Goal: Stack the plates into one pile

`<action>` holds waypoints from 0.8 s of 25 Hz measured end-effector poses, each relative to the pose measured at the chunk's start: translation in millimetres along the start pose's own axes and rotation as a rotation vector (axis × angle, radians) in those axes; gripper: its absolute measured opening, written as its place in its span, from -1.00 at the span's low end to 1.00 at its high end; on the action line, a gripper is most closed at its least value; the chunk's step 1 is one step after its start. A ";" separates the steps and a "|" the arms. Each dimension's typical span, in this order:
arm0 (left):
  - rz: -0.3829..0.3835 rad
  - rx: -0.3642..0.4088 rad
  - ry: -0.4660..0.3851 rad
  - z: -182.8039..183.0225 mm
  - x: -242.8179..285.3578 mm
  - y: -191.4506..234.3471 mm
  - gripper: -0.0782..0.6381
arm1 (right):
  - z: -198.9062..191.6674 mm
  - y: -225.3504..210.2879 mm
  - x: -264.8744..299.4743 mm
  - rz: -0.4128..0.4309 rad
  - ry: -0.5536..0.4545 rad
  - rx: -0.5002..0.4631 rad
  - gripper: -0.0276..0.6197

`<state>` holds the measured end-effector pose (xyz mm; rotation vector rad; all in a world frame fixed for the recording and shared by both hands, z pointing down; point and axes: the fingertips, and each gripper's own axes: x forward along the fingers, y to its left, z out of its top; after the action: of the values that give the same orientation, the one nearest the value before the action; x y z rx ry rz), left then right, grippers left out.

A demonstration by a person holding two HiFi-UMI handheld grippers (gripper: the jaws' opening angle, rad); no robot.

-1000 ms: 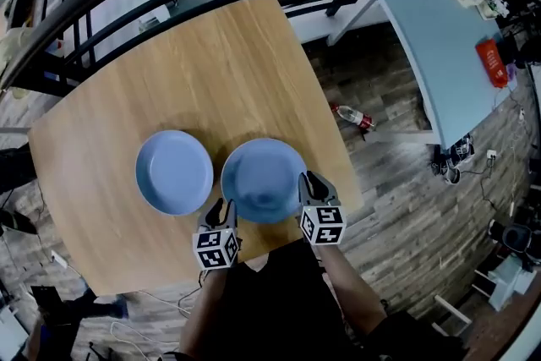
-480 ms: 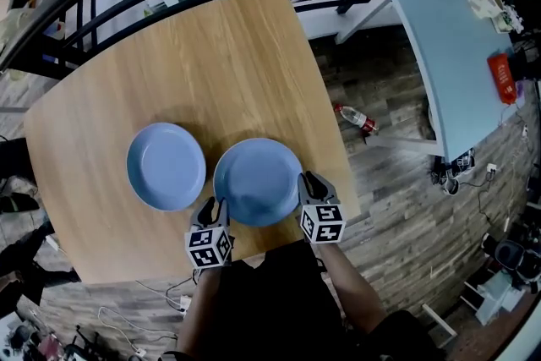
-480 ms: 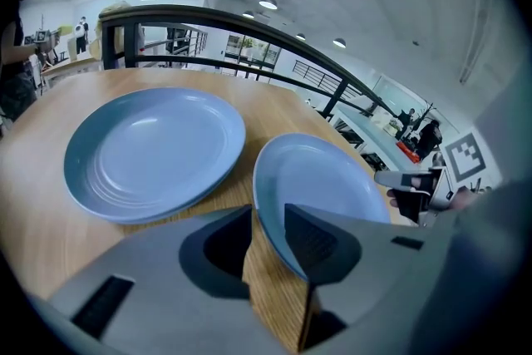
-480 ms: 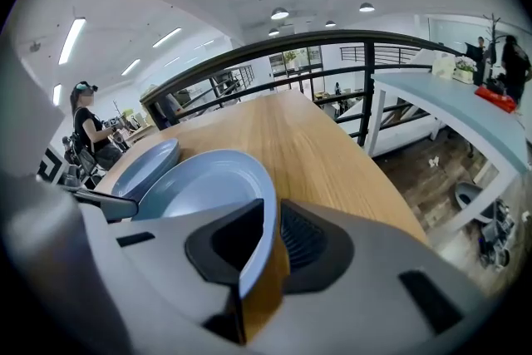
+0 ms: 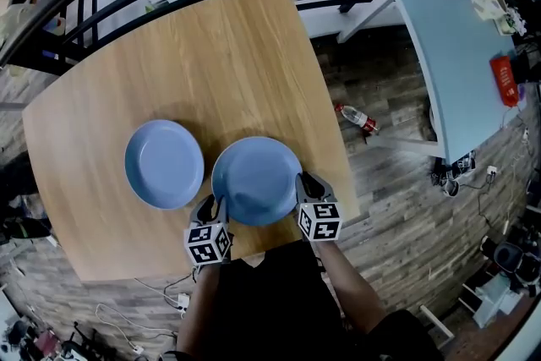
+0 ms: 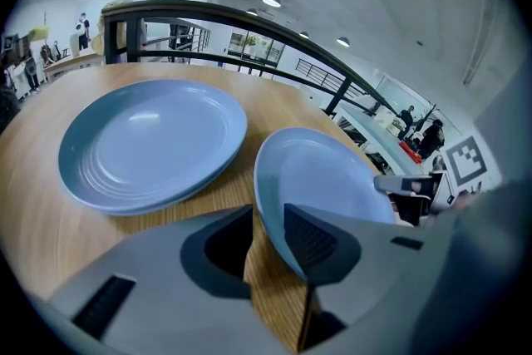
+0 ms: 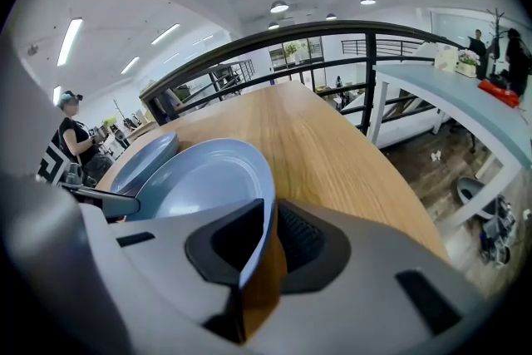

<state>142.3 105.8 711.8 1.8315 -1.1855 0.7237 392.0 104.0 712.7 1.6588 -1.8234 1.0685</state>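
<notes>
Holding the near plate [image 5: 256, 180] by its rim, with our left tool [image 5: 213, 210] pinching one side and our right tool [image 5: 306, 183] pinching the other, we should lift it level and set it gently on the other plate [image 5: 164, 162] just beside it on the worktop [image 5: 211, 55].

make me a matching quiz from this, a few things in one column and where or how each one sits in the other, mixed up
Things:
1. left plate
2. right plate
3. bottle
4. red object

Places or states:
a. lying on the floor
b. rim between the jaws of the left gripper and the right gripper
c. on the pale blue table
d. flat on the wooden table, touched by neither gripper

Pairs: 1-d, 2-b, 3-a, 4-c
</notes>
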 end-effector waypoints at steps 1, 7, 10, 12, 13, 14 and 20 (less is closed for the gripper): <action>0.000 0.003 0.000 0.1 0.3 0.0 -0.43 | -1.3 -0.3 0.5 -0.001 0.004 0.002 -0.73; -0.007 -0.001 0.001 -1.1 0.8 1.2 -0.56 | -7.4 0.6 1.8 -0.003 0.016 0.008 -0.73; -0.014 0.001 0.001 -1.5 2.1 1.6 -0.56 | -7.7 -0.1 2.8 -0.005 0.018 0.012 -0.75; -0.018 0.002 0.001 -1.7 2.8 2.1 -0.57 | -8.5 -0.8 3.6 -0.007 0.020 0.011 -0.76; -0.019 0.001 0.001 -1.9 2.8 2.2 -0.57 | -8.9 -0.9 3.7 -0.007 0.020 0.010 -0.76; -0.019 -0.001 0.001 -2.2 2.7 2.3 -0.57 | -9.2 -1.0 3.7 -0.008 0.020 0.010 -0.76; -0.026 -0.002 0.003 -1.9 2.4 2.7 -0.58 | -9.1 -0.6 3.6 -0.019 0.013 0.020 -0.77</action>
<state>140.7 105.7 715.5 1.8402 -1.1583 0.7094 390.4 109.0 721.0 1.6734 -1.7917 1.0901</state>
